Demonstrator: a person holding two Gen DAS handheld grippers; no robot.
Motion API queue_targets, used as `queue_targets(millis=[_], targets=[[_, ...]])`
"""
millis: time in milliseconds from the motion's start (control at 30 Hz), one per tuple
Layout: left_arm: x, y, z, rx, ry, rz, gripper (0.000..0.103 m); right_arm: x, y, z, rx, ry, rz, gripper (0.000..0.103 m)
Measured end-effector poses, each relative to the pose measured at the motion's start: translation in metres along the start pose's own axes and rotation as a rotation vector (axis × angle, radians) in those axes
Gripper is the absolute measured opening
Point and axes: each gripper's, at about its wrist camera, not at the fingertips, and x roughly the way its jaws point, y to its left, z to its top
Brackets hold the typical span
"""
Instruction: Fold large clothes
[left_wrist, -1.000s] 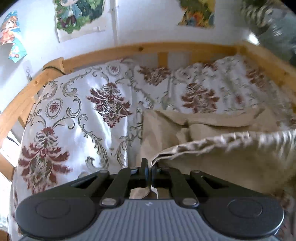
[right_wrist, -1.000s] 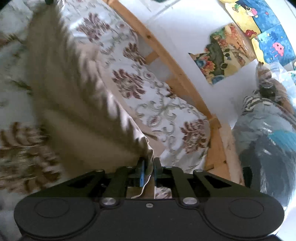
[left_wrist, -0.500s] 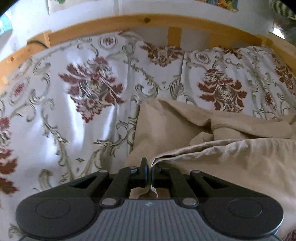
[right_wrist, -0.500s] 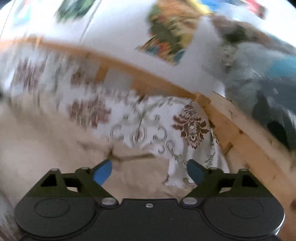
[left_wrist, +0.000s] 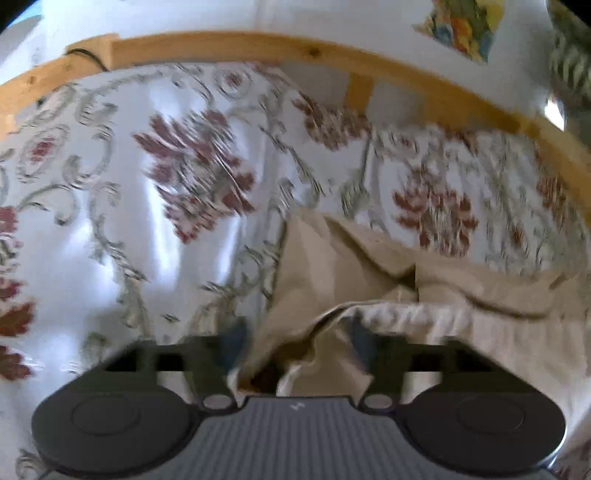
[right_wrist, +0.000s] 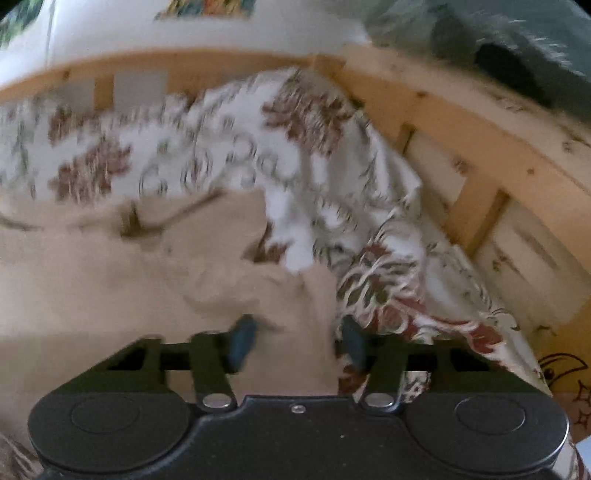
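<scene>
A large beige garment (left_wrist: 461, 295) lies rumpled on a floral bedsheet (left_wrist: 110, 221), one layer folded over another. In the left wrist view my left gripper (left_wrist: 297, 336) hangs low over the garment's near corner. Its jaws are opening, and the loose cloth edge lies slack between them with no pad pressing on it. In the right wrist view the garment (right_wrist: 110, 277) fills the left half. My right gripper (right_wrist: 297, 339) sits just above its right edge. Its jaws are closing with beige cloth between the blue pads (right_wrist: 242, 338), which stand apart from it.
A wooden bed rail (left_wrist: 258, 42) runs along the far side, and a slatted wooden side (right_wrist: 480, 155) stands to the right. Posters (left_wrist: 461, 26) hang on the white wall. A grey-blue bundle (right_wrist: 498, 40) lies beyond the rail. Bare sheet spreads to the left (left_wrist: 74, 277).
The left gripper, shut on the cloth edge before, has opened and let it drop. The right gripper released the cloth, rolled upright, sank toward the bed, and its jaws have narrowed.
</scene>
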Motion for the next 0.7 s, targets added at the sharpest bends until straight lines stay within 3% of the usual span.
queue_targets(millis=[167, 300, 400, 600, 700], targets=[[-0.042, 0.026, 0.008, -0.025, -0.057, -0.002, 0.089, -0.003, 0.009, -0.002, -0.037, -0.028, -0.015, 0.024], [-0.044, 0.036, 0.008, -0.018, -0.023, 0.057, 0.085, -0.007, 0.0, 0.003, 0.007, -0.066, -0.018, 0.016], [-0.027, 0.034, 0.004, -0.007, 0.046, 0.065, 0.072, -0.006, -0.002, 0.002, 0.009, -0.062, -0.023, 0.016], [0.009, 0.007, -0.013, 0.154, 0.09, 0.172, 0.068, 0.002, 0.003, -0.004, -0.025, -0.011, -0.028, 0.016], [0.029, 0.006, -0.021, 0.167, 0.101, 0.216, 0.068, 0.01, 0.008, -0.008, -0.056, 0.023, -0.036, 0.017]])
